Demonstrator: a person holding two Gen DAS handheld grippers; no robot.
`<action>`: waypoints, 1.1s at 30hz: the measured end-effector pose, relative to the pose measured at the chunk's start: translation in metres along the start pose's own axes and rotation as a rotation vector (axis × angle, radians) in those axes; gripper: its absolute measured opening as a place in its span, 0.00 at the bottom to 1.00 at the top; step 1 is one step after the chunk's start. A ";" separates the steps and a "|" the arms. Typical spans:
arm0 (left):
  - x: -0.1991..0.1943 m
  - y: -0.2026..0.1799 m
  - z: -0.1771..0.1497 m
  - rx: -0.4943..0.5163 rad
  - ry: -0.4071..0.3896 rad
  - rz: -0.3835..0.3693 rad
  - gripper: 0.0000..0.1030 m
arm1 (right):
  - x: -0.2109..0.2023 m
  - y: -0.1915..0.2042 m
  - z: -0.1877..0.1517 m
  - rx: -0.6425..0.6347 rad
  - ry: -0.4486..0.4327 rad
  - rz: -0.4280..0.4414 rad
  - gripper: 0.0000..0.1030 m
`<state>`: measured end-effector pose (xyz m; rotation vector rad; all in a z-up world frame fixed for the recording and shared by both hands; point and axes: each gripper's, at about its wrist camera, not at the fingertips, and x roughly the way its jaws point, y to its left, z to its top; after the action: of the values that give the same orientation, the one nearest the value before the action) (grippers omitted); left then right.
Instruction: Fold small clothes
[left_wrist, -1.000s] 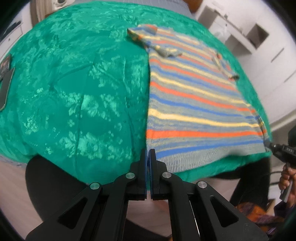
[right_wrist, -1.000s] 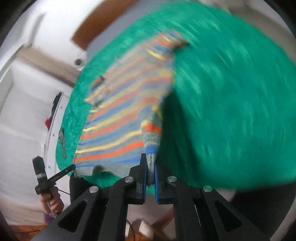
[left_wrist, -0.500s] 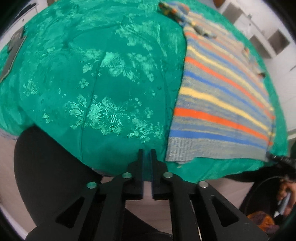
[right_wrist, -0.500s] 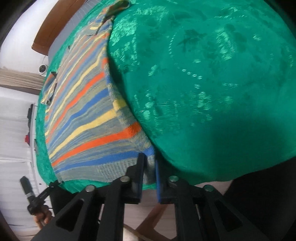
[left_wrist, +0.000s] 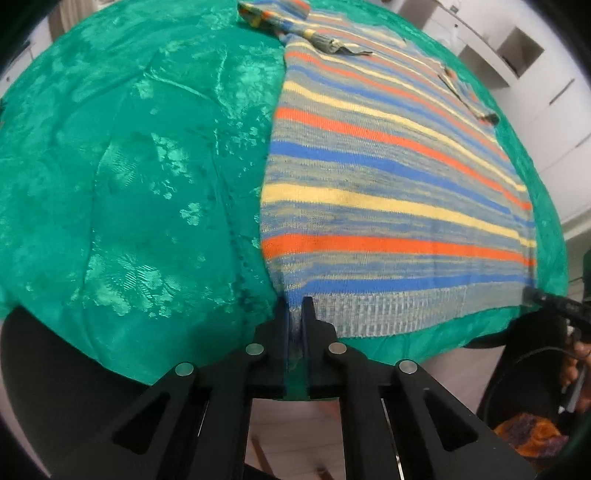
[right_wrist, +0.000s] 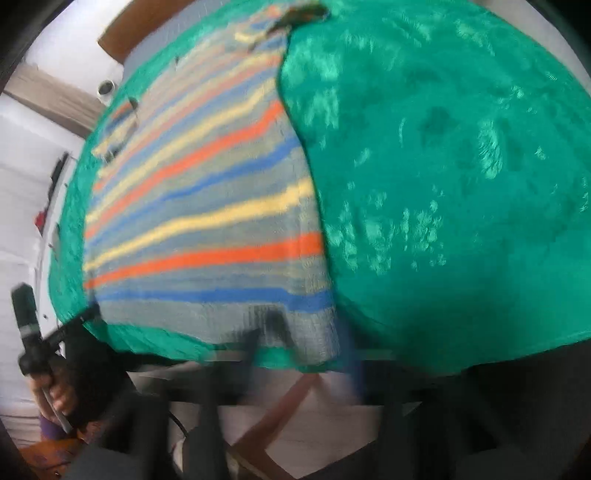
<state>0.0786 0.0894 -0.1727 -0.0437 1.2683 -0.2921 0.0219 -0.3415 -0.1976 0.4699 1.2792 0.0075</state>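
Observation:
A striped knit shirt (left_wrist: 388, 177), grey with orange, blue and yellow bands, lies flat on a green patterned cloth (left_wrist: 129, 166). My left gripper (left_wrist: 294, 306) is shut on the shirt's near left hem corner, at the table's front edge. In the right wrist view the shirt (right_wrist: 207, 221) fills the left half. My right gripper (right_wrist: 306, 328) is a motion-blurred smear at the near right hem corner; its fingers look spread apart with hem cloth between them, and I cannot tell whether it grips. The right gripper also shows in the left wrist view (left_wrist: 554, 302) at the hem's right end.
The green cloth (right_wrist: 443, 184) drapes over the table's front edge. White cupboards (left_wrist: 517, 55) stand behind on the right. A hand holding the left gripper's handle (right_wrist: 29, 332) shows at the lower left of the right wrist view. The floor lies below the table edge.
My left gripper has moved right to the shirt's left hem corner and closed on it. My right gripper's fingers, shut on the right hem corner before, now blur apart.

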 end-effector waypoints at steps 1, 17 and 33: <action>-0.002 -0.002 -0.001 0.013 -0.003 0.011 0.03 | -0.003 -0.002 -0.002 0.010 -0.006 0.001 0.04; -0.026 -0.019 -0.012 0.068 -0.023 0.121 0.21 | -0.035 -0.008 0.015 -0.031 0.026 -0.145 0.37; -0.070 0.012 0.016 -0.155 -0.320 0.311 0.71 | 0.022 0.153 0.222 -0.817 -0.218 -0.264 0.63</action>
<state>0.0774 0.1154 -0.1043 -0.0243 0.9590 0.0811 0.2716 -0.2712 -0.1195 -0.3919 1.0079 0.2420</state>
